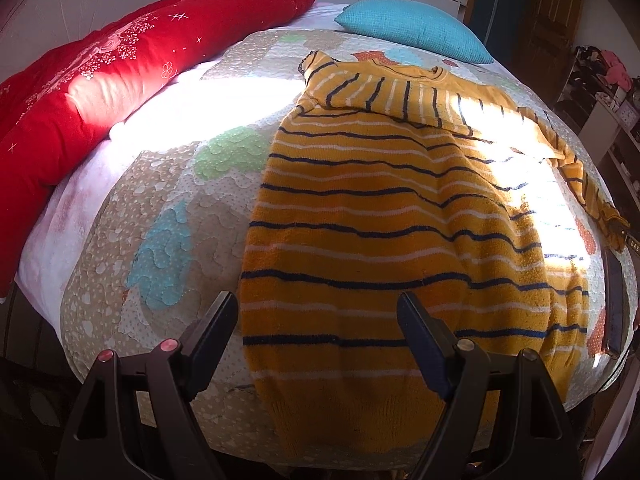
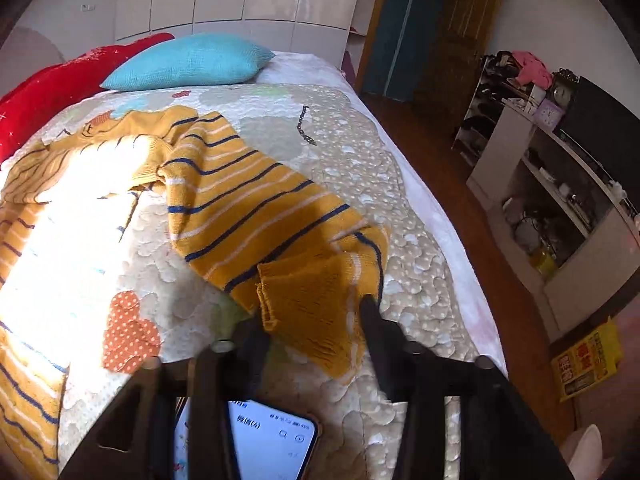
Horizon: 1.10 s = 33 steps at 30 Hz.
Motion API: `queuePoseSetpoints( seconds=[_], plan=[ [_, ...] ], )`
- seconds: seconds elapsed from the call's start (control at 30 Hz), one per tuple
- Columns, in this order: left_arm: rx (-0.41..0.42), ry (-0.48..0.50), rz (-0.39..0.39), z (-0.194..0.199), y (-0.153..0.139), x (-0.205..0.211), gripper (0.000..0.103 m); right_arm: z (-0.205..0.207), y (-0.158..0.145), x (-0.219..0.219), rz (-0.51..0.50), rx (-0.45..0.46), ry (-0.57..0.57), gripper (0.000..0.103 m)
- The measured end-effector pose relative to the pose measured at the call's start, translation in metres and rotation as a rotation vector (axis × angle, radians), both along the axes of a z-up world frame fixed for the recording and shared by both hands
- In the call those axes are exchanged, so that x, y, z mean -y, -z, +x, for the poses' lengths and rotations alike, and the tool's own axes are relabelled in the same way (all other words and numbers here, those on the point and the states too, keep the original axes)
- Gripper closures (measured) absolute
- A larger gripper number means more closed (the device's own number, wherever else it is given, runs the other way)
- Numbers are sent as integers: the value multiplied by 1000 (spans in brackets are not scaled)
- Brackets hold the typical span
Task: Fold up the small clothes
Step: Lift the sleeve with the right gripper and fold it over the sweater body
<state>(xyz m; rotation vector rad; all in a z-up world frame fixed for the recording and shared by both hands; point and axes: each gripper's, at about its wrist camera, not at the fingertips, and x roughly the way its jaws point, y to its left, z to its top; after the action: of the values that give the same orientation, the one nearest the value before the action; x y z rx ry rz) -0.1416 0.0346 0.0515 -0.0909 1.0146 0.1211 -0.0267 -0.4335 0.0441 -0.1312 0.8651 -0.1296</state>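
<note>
The mustard striped sweater [image 1: 384, 216] lies flat on the quilted bedspread [image 1: 168, 208], one sleeve [image 2: 256, 216] stretched out sideways. The right claw [image 2: 316, 320] straddles that sleeve's cuff [image 2: 308, 304], fingers blurred, apparently not yet clenched. The left claw [image 1: 316, 316] hangs released over the hem. A phone [image 2: 272, 440] lies nearby; a turquoise pillow [image 1: 412, 28] and red cushion [image 1: 100, 72] sit beyond.

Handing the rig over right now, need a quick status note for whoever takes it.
Left gripper: jaws open, empty, over the sweater hem.
Right gripper: jaws apart either side of the outstretched sleeve's cuff, not clamped.
Sweater flat on the bed; other sleeve already folded across the chest.
Left to do: fold this sleeve in, then the body. Mind the phone.
</note>
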Motion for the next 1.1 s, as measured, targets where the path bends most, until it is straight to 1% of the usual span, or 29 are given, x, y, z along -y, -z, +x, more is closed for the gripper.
queuePoseSetpoints(
  seconds=[0.03, 0.1, 0.17, 0.27, 0.33, 0.37, 0.4, 0.47, 0.53, 0.6, 0.67, 0.73, 0.83, 0.93, 1.0, 1.1],
  plan=[
    [3, -2, -3, -1, -1, -1, 22, 7, 0, 7, 25, -14, 20, 97],
    [13, -8, -11, -2, -4, -4, 22, 11, -12, 30, 126, 31, 76, 98],
    [19, -17, -18, -3, -5, -10, 22, 10, -30, 62, 235, 94, 182, 98],
    [25, -35, -50, -3, -6, -20, 22, 5, -56, 115, 352, 183, 352, 98],
    [30, -46, -71, -2, -5, -26, 22, 3, -70, 139, 386, 222, 449, 98],
    [33, -50, -76, -2, -5, -28, 22, 3, -78, 146, 386, 241, 486, 98],
    [36, -54, -80, -2, -5, -30, 22, 4, -87, 148, 386, 260, 507, 98],
    [41, -59, -88, -3, -4, -35, 22, 11, -103, 142, 415, 281, 482, 98],
    [47, -67, -99, -4, -3, -41, 22, 23, -118, 116, 405, 285, 417, 98],
    [55, -78, -112, -6, -3, -47, 22, 40, -131, 79, 407, 278, 326, 98],
    [61, -89, -121, -8, -3, -53, 22, 58, -138, 34, 448, 262, 224, 98],
    [67, -101, -128, -11, -2, -61, 22, 77, -138, -17, 495, 229, 119, 98],
    [79, -126, -133, -18, -1, -75, 22, 105, -131, -101, 560, 160, -29, 98],
    [89, -153, -137, -24, 0, -91, 22, 124, -117, -184, 588, 88, -156, 98],
    [97, -167, -136, -27, 2, -101, 22, 134, -106, -237, 595, 38, -228, 98],
    [103, -188, -131, -31, 7, -114, 22, 145, -84, -306, 563, -26, -311, 98]
  ],
)
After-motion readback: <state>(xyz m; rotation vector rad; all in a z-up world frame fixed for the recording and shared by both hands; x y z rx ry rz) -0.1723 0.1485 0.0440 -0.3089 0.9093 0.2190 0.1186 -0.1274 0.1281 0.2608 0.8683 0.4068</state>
